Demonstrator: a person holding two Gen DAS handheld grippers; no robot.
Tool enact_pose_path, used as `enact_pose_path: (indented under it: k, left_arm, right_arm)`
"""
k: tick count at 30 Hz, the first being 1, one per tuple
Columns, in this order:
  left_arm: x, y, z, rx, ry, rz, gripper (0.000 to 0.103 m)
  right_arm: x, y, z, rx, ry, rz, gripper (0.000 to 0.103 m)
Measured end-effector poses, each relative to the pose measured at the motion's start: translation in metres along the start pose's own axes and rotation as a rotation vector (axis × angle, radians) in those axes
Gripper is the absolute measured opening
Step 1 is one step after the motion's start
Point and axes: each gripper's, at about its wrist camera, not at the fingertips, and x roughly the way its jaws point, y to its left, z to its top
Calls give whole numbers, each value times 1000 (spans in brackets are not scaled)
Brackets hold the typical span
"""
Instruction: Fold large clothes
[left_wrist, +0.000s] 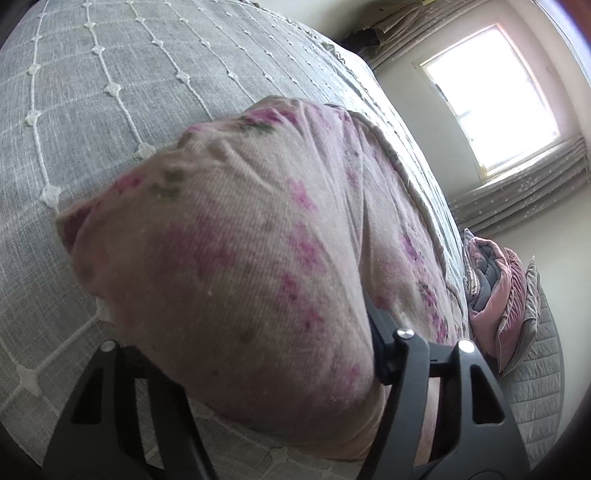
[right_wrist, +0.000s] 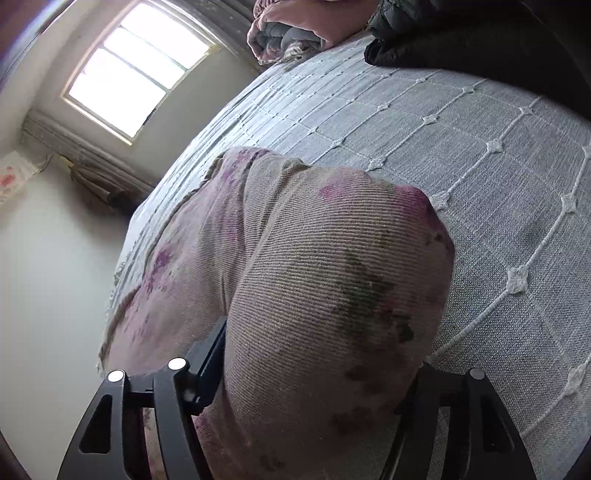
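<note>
One garment (left_wrist: 236, 236), pale pink ribbed knit printed with magenta flowers and green leaves, lies on the bed and is bunched up thick at both ends seen here; the stretch between the two bunches runs along the bed's edge on the window side. One left gripper (left_wrist: 255, 350), black, two fingers: a fat wad of the garment fills the space between its fingers, with the right-hand finger (left_wrist: 384, 343) pressed against the cloth and the other finger mostly hidden behind the wad, so the tongs read as clamped on the garment. One right gripper (right_wrist: 317, 373), black, two fingers: a second wad of the same garment sits between them, the left-hand finger (right_wrist: 210, 354) lying against the fabric and the far finger largely covered, again clamped on the cloth. One bedspread (left_wrist: 110, 110), grey woven, quilted with white stitched lines and small white flower knots at the crossings, covers the bed beneath the garment. One window (left_wrist: 491, 96), bright and overexposed, set in a pale wall, with grey curtain fabric gathered beside it. One pile of folded bedding (left_wrist: 495, 295) in pink and grey rests at the far end of the bed. One dark garment (right_wrist: 461, 40), black, lies at the upper edge of the bedspread in the right wrist view. One floral printed sheet (right_wrist: 14, 177) hangs on the wall at the left edge of that view. No brand, label or legible writing shows on any item.
</note>
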Motion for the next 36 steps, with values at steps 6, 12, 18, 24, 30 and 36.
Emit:
enact_pose_path:
  k: [6, 12, 18, 24, 30, 36]
  left_arm:
    - [-1, -2, 3, 13, -5, -8, 61]
    - [-1, -2, 4, 19, -7, -9, 61]
    - [-3, -10, 3, 55, -31, -3, 57]
    - [-1, -8, 4, 46, -20, -6, 58]
    - [3, -9, 4, 45, -10, -6, 59]
    - [3, -11, 3, 48, -14, 2, 59]
  right_arm:
    - [-6, 13, -1, -83, -32, -37, 58]
    - [-10, 19, -4, -137, -54, -69, 57]
    - [-11, 20, -5, -150, -58, -74, 55]
    - [-10, 25, -7, -158, -64, -80, 55]
    - [-10, 30, -10, -175, -75, -97, 55]
    - [-10, 32, -11, -194, -80, -118, 55]
